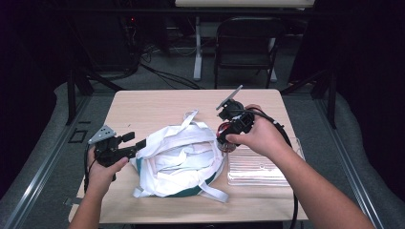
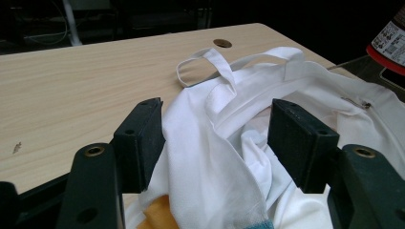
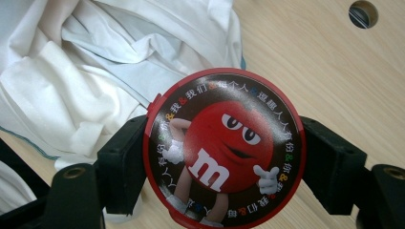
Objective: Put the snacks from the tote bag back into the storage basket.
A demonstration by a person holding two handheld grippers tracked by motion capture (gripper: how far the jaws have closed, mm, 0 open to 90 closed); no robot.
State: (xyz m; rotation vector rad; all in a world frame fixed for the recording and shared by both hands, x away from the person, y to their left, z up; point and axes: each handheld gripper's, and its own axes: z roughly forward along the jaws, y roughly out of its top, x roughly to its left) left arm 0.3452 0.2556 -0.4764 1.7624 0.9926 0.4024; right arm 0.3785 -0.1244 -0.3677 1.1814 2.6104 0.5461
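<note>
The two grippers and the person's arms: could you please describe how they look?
Both the left gripper and right gripper are black, with two blocky jaws, brass-ringed screw holes, a grey three-cornered plate on top and a trailing black cable. The forearms are bare, no sleeves visible.

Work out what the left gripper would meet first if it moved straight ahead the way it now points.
The left gripper has its jaws open astride the rim of the white tote bag, so going on it would likely press straight into that cloth, then the bag's crumpled inside. Depth is hard to judge.
</note>
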